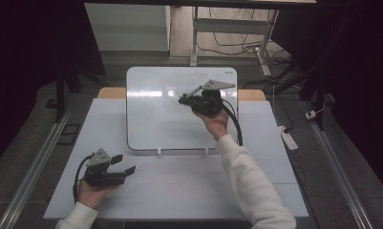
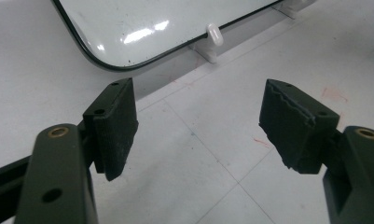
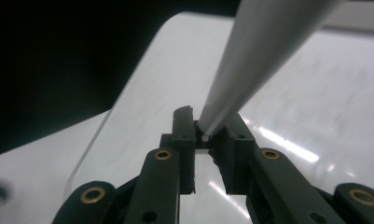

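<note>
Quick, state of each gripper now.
Left gripper: open, holding nothing, above the table.
Right gripper: shut on a white pen-like stick, over the whiteboard.

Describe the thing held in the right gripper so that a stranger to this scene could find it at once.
Start at the whiteboard propped on the white table. Over its upper right part a hand holds the right gripper, shut on a pale tapering rod. Nothing else here is slim and pointed.

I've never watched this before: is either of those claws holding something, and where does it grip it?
The right gripper clamps a slim white stick, perhaps a marker, near one end, over the whiteboard. The left gripper stands open, holding nothing.
</note>
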A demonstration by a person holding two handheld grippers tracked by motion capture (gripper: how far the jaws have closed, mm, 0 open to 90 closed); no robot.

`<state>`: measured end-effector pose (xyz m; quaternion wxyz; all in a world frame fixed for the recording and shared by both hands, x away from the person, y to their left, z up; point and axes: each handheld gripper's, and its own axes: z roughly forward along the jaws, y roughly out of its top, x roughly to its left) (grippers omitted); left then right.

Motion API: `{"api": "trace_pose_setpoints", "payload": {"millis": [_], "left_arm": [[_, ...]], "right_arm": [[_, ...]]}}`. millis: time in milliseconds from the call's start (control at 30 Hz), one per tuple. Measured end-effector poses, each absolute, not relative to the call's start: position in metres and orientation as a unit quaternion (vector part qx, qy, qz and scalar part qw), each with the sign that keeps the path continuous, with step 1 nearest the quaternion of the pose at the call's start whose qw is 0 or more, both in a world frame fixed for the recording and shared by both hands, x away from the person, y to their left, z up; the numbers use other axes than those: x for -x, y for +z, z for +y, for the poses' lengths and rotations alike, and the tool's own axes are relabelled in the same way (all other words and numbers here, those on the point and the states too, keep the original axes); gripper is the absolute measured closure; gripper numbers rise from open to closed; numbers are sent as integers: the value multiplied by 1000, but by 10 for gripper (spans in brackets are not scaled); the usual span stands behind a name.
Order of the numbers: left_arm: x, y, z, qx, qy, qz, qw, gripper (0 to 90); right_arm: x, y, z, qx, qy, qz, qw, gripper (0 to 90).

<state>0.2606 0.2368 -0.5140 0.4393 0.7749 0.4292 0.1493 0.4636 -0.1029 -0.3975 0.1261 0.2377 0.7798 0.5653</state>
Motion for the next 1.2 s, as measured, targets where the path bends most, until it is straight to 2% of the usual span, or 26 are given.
{"api": "trace_pose_setpoints", "payload": {"millis": [267, 500, 700, 900, 1200], "left_arm": [[-261, -513, 235, -771, 152, 430, 445, 282], [-263, -511, 230, -769, 155, 428, 448, 283], [-264, -506, 219, -778, 166, 411, 445, 284], [-265, -498, 200, -790, 176, 382, 446, 285], [-271, -487, 181, -795, 164, 361, 459, 290]], "right_arm": [[-405, -421, -144, -228, 548, 800, 87, 774], [-375, -442, -182, -247, 530, 807, 77, 774], [-360, -458, -202, -262, 513, 815, 66, 774], [-351, -466, -201, -254, 500, 826, 56, 773], [-346, -471, -198, -243, 493, 834, 41, 773]]}}
